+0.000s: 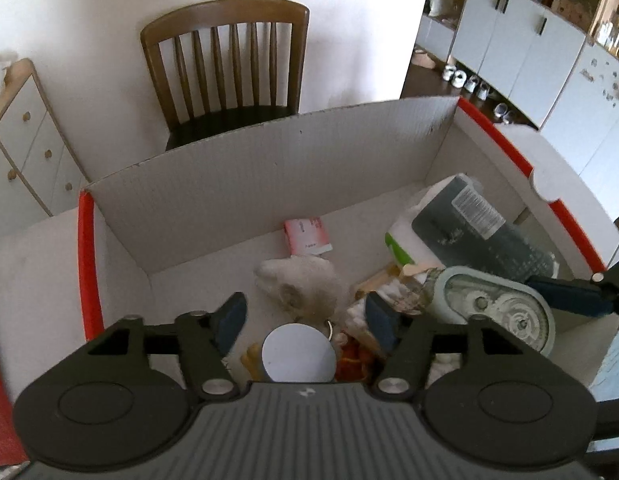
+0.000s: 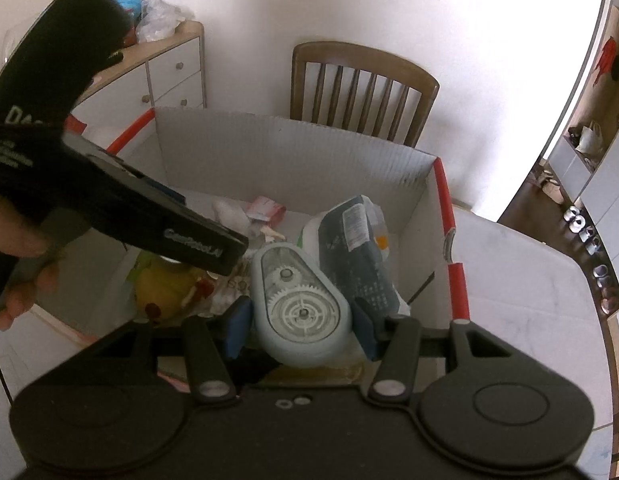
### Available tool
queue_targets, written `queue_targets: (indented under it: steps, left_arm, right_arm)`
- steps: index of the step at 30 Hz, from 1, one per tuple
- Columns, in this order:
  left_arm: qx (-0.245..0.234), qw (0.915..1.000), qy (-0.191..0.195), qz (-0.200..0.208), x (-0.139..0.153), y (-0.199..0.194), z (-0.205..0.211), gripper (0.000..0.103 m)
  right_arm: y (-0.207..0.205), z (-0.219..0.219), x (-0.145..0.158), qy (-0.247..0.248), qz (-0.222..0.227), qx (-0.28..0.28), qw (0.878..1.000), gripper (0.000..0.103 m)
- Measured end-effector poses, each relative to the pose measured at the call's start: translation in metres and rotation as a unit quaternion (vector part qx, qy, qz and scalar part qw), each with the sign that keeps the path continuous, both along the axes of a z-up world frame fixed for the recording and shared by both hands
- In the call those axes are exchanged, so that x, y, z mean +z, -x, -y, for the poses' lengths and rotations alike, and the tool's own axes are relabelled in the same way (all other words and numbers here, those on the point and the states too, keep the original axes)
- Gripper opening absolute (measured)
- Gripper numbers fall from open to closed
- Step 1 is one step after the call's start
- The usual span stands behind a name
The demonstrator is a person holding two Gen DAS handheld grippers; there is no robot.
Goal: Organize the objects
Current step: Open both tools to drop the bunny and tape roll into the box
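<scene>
Right claw (image 2: 301,326) straddles tape dispenser (image 2: 299,304) — pale blue, see-through.

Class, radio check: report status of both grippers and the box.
Left gripper open, empty, over the cardboard box. Right gripper open around the correction tape dispenser, pads not visibly touching. Box crowded; left gripper's body overhangs it.

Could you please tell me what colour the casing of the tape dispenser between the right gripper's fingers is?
The tape dispenser has a pale blue-grey casing with a clear window; the right wrist view shows it best.
</scene>
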State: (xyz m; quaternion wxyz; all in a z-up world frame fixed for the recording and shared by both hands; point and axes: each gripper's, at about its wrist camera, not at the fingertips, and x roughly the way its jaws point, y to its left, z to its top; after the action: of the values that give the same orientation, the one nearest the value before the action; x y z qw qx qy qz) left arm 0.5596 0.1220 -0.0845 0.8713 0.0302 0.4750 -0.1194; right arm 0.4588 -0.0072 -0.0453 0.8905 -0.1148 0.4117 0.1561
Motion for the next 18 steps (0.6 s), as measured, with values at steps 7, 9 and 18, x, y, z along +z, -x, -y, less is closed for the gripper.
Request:
queue_targets:
  steps: [7, 9, 18]
  left_arm:
    - [0.01, 0.9997, 0.019, 0.013, 0.007, 0.012, -0.009, 0.07]
    - [0.017, 0.9993, 0.026, 0.018, 0.011, 0.016, -0.012, 0.07]
    - [0.016, 0.9967, 0.057, 0.055, 0.039, 0.052, -0.018, 0.071]
  right_arm:
    - [0.004, 0.001, 0.009, -0.008, 0.011, -0.003, 1.0, 0.063]
    - [0.007, 0.002, 0.011, -0.007, 0.013, -0.002, 1.0, 0.063]
    - [0.024, 0.011, 0.029, -0.01, 0.032, 0.016, 0.999, 0.067]
